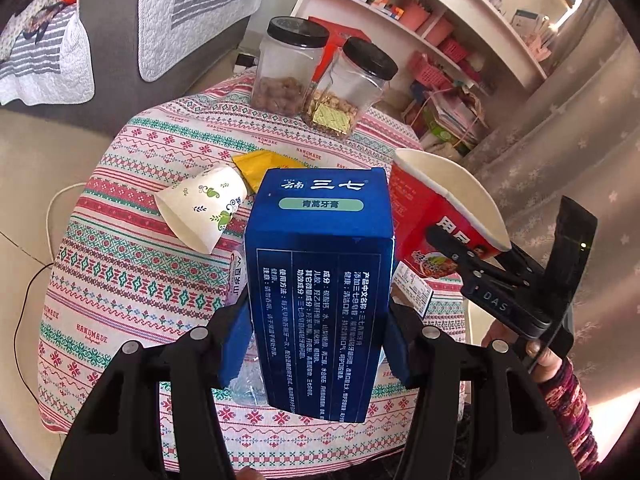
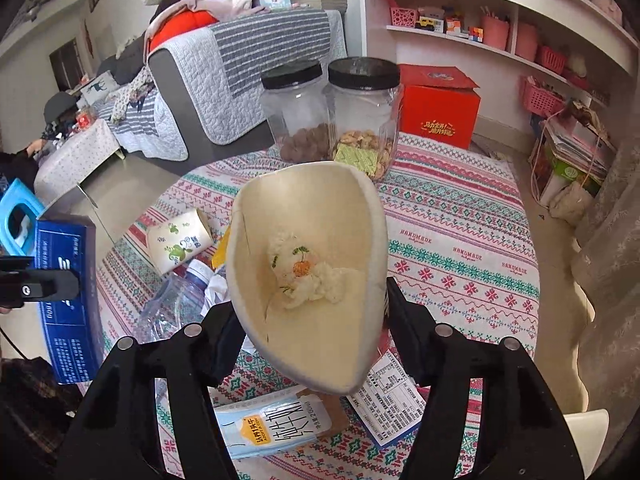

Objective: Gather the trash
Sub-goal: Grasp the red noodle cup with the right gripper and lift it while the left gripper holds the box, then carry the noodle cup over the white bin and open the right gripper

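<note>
My left gripper [image 1: 318, 344] is shut on a blue toothpaste box [image 1: 320, 272] and holds it above the table; the box also shows in the right wrist view [image 2: 68, 300]. My right gripper [image 2: 308, 328] is shut on a squashed red instant-noodle cup [image 2: 308, 264] with a crumpled tissue [image 2: 304, 276] inside; the cup also shows in the left wrist view [image 1: 444, 208]. On the table lie a paper cup [image 1: 200, 208], a yellow wrapper [image 1: 264, 168], a crushed clear water bottle [image 2: 176, 300], a milk carton [image 2: 272, 424] and a printed leaflet [image 2: 392, 400].
The round table has a patterned cloth [image 2: 460, 240]. Two black-lidded jars of snacks [image 1: 288, 68] [image 1: 348, 88] stand at its far edge. A sofa [image 2: 224, 80] is to the left, a red box [image 2: 440, 104] and white shelves [image 2: 500, 20] behind.
</note>
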`<move>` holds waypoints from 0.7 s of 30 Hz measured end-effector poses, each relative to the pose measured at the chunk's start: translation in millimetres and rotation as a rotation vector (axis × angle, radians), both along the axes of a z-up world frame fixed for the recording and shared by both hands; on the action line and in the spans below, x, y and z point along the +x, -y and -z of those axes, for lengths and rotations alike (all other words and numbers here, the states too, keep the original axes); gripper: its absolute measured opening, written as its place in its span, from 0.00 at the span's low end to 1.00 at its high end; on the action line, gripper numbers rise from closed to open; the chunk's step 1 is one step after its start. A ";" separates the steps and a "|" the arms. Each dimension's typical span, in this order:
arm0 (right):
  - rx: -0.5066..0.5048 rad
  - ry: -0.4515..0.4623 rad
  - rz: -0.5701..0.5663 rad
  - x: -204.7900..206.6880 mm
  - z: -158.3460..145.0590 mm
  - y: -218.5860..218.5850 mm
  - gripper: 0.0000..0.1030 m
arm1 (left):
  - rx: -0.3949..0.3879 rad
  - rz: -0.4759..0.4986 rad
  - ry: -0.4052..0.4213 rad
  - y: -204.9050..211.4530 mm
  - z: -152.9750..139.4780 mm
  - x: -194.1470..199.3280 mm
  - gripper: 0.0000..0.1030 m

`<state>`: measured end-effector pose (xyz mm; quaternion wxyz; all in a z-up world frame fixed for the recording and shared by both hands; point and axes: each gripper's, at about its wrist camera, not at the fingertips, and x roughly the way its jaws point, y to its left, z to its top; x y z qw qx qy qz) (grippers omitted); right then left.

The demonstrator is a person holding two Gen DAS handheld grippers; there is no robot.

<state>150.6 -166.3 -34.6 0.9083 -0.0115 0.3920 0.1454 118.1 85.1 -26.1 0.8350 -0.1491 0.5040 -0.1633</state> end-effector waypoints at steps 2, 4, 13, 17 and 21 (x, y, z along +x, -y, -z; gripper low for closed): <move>0.007 0.032 0.033 -8.5 -12.2 6.0 0.59 | -0.010 -0.001 0.016 1.9 -3.2 -0.5 0.54; 0.005 0.064 0.079 -18.6 -23.1 13.9 0.60 | -0.015 0.001 0.029 5.2 -5.7 -1.6 0.54; -0.050 0.144 0.349 -63.1 -53.6 71.9 0.61 | -0.032 0.009 0.078 19.4 -10.7 -4.5 0.54; -0.044 0.123 0.513 -87.0 -57.2 105.6 0.62 | -0.028 0.014 0.097 26.0 -11.2 -6.9 0.54; -0.029 0.095 0.678 -117.5 -47.5 139.0 0.62 | -0.026 0.020 0.120 35.2 -12.2 -10.8 0.54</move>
